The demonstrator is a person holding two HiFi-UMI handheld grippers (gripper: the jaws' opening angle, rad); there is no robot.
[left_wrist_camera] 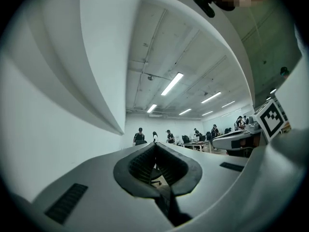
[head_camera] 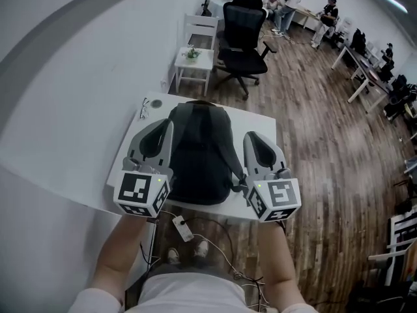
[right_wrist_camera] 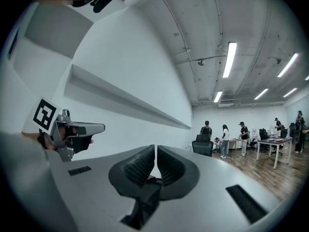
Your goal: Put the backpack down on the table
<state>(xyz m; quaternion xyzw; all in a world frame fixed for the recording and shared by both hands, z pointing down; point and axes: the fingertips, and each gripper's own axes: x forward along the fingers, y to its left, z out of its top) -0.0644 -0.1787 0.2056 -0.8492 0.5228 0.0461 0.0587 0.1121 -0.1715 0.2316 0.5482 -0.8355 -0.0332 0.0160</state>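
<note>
A dark backpack hangs over the white table, between my two grippers. My left gripper is at its left shoulder and my right gripper at its right. In the left gripper view the left gripper is shut, and a dark strap runs down out of its pads. The right gripper is likewise shut on a dark strap in the right gripper view. Both point about level into the room.
A pair of glasses and a small round thing lie at the table's far left corner. Behind it stand a white chair and a black office chair. A power strip lies on the floor. People sit at far desks.
</note>
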